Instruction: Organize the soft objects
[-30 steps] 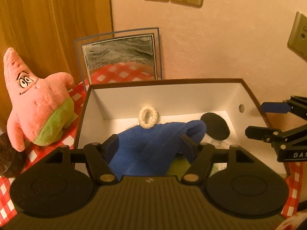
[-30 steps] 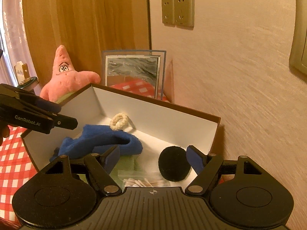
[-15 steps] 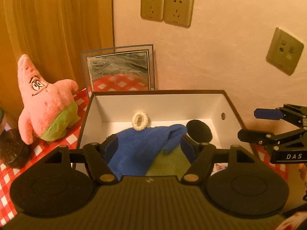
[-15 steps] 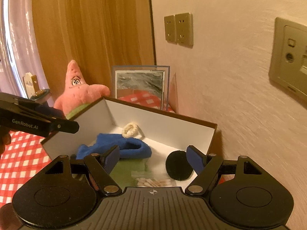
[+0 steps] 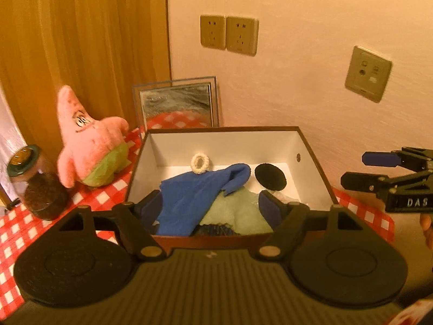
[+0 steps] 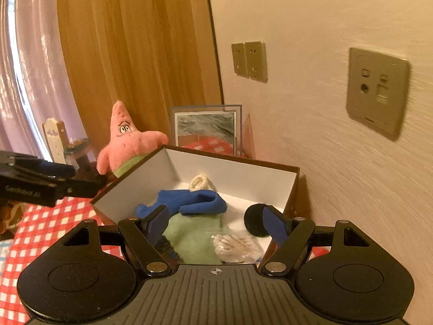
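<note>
plush star (image 5: pixel 92 151) is the soft thing not yet boxed, and it sits on the checked surface (image 5: pixel 102 197) just outside the left wall of the box (image 5: pixel 314 159), up and to the left of your left gripper (image 5: pixel 211 205). its long axis stands nearly upright, pointed tip at the top and tilted a little leftward, green base down on the surface. your left gripper is spread wide and holds nothing, hanging over the near rim of the box above the blue cloth (image 5: pixel 200 189) and the pale green cloth (image 5: pixel 238 211). your right gripper (image 6: pixel 216 224) is spread and empty too, over the right half of the box near the black round pad (image 6: pixel 254 222). i judge the left one the nearer, since the box lies between the right gripper and the plush. a dark jar (image 5: pixel 38 184) stands close to the plush on its left, so you likely want to come in from the box side.
</note>
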A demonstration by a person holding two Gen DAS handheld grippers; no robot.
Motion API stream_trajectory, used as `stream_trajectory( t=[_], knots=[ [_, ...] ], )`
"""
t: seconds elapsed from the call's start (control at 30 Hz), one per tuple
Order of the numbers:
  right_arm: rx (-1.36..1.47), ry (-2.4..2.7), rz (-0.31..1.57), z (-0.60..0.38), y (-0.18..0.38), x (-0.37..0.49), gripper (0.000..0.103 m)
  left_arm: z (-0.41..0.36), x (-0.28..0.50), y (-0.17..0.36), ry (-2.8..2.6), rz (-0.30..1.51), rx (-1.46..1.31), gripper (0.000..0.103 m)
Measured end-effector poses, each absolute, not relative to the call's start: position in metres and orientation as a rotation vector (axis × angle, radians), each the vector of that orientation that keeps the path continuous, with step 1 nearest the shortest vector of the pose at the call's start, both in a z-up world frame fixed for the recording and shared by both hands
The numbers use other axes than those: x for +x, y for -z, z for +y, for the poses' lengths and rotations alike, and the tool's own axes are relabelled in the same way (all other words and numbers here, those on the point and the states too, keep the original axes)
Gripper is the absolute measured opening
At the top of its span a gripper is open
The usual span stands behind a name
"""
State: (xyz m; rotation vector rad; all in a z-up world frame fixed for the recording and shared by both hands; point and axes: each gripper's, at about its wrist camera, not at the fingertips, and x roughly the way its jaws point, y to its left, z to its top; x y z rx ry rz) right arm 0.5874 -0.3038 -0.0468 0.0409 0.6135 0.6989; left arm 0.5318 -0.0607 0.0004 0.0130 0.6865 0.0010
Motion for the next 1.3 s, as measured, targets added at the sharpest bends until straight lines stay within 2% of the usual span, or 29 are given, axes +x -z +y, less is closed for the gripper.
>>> stream_trajectory(
  t=[0.77,1.3],
  knots=[
    [0.178,-0.642,0.635,-0.354,0.012,0.458,0.076,-0.083,0.369,-0.026,-0.061,0.651,-0.096,0.076],
    [0.152,-0.573,0.724,-0.313,0.023,0.332,0.076,-0.053,0.270,-0.005,-0.067,0.707,-0.065,0.076]
  ],
)
